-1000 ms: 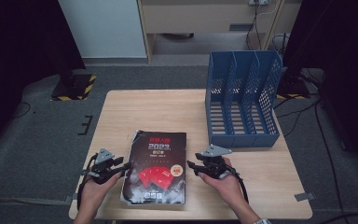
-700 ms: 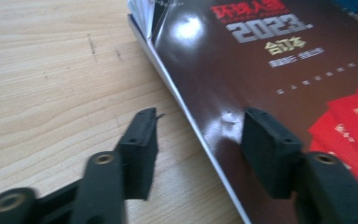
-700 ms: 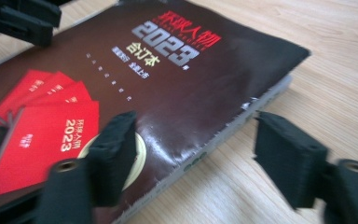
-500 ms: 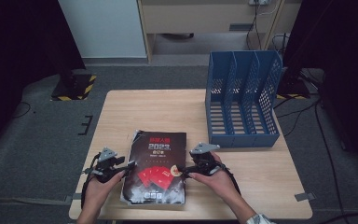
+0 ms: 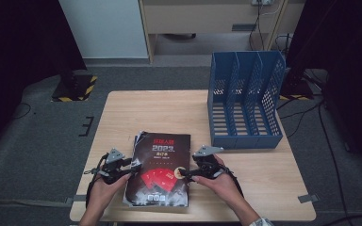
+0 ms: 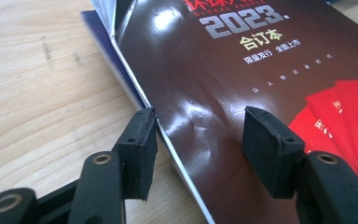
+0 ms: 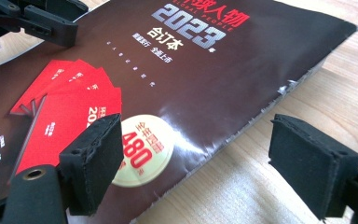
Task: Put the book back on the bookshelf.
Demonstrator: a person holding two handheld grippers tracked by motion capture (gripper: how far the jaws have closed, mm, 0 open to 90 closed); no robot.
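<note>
One glossy dark book (image 5: 160,169), blue perforated rack (image 5: 245,99)

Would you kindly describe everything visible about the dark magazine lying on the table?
The magazine lies flat near the front edge of the wooden table, its glossy dark brown cover face up with silver "2023", red booklets and a cream round sticker. Its right edge looks frayed. The left gripper and right gripper straddle opposite edges, jaws open.
</note>
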